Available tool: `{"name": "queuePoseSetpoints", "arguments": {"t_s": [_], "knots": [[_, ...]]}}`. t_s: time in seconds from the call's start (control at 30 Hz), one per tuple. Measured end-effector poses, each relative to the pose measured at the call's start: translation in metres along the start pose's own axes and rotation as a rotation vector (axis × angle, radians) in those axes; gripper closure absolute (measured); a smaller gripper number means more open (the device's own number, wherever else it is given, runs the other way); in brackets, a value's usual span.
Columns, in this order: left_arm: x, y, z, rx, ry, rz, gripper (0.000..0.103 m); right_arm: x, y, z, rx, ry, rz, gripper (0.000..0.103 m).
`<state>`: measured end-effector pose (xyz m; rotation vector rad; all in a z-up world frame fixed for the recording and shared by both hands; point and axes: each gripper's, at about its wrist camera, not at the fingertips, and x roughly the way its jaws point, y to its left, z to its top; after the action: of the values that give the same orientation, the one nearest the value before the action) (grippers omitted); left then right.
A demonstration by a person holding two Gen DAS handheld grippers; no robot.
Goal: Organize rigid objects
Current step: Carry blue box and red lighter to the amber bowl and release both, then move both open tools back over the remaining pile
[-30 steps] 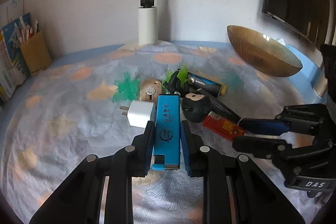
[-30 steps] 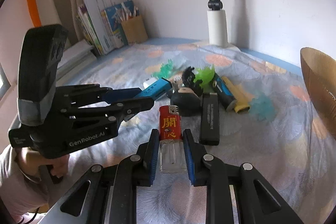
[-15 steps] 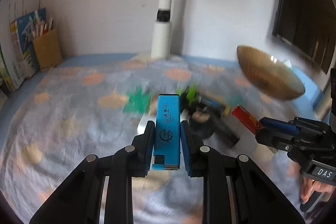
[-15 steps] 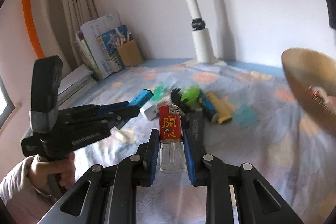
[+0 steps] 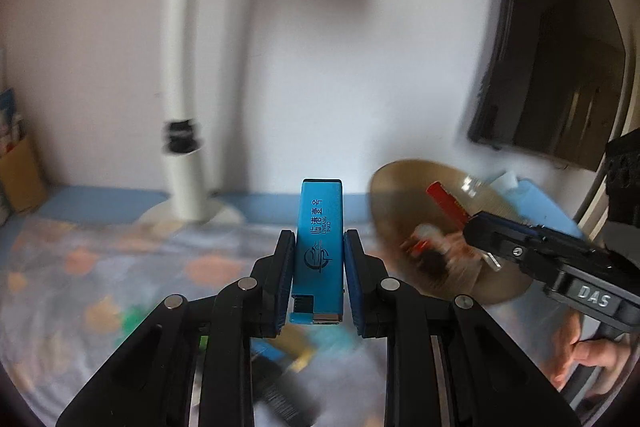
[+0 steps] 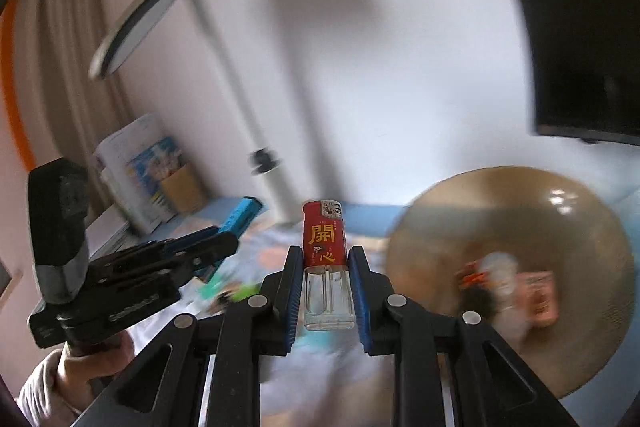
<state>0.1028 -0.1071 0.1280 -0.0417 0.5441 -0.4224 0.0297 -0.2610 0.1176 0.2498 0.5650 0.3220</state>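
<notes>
Left claw (image 5: pixel 316 267) clamps your blue lighter (image 5: pixel 319 251) | right claw (image 6: pixel 326 291) clamps red lighter (image 6: pixel 325 259) | both aloft, bowl (image 6: pixel 560 211) already holds some items | pile remains mid-table (image 5: pixel 120 267).

Both wrist views look forward, raised above the table — sharing the wall and gold bowl (image 5: pixel 400 187).

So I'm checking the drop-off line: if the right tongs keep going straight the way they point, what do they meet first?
Probably the wall above the table's far edge; the right tongs, shut on the red lighter, point just left of the gold bowl. Blur leaves depth unclear.
</notes>
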Motion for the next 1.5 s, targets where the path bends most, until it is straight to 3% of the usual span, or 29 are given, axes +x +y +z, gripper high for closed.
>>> {"name": "queuePoseSetpoints", "arguments": {"t_s": [0.23,0.5,0.7,0.83,0.9,0.93,0.97,1.07,1.23,1.5], "knots": [[0.05,-0.052,0.017,-0.003,0.03,-0.074,0.082,-0.006,-0.084,0.022,0.119,0.0,-0.101,0.081],[0.09,-0.085,0.014,0.032,0.079,-0.108,0.082,-0.003,-0.145,0.022,0.177,0.03,-0.206,0.081],[0.104,-0.095,0.01,0.036,0.103,-0.108,0.082,0.0,-0.17,0.02,0.221,0.055,-0.243,0.081],[0.107,-0.099,0.009,0.059,0.113,-0.111,0.08,0.008,-0.166,0.018,0.216,0.066,-0.273,0.08],[0.106,-0.103,0.011,0.085,0.124,-0.119,0.05,0.011,-0.168,0.019,0.228,0.089,-0.264,0.06],[0.107,-0.104,0.011,0.091,0.143,-0.135,0.006,0.013,-0.17,0.019,0.243,0.106,-0.261,0.027],[0.108,-0.105,0.012,0.088,0.175,-0.149,0.0,0.013,-0.17,0.019,0.255,0.107,-0.259,0.006],[0.102,-0.105,0.013,0.085,0.181,-0.139,0.0,0.001,-0.167,0.02,0.278,0.06,-0.242,0.004],[0.084,-0.1,0.015,0.087,0.157,-0.083,0.0,-0.008,-0.161,0.021,0.343,0.054,-0.21,0.002],[0.038,-0.062,0.012,0.05,0.122,0.012,0.0,-0.029,-0.132,0.026,0.414,0.005,-0.175,0.0]]}}
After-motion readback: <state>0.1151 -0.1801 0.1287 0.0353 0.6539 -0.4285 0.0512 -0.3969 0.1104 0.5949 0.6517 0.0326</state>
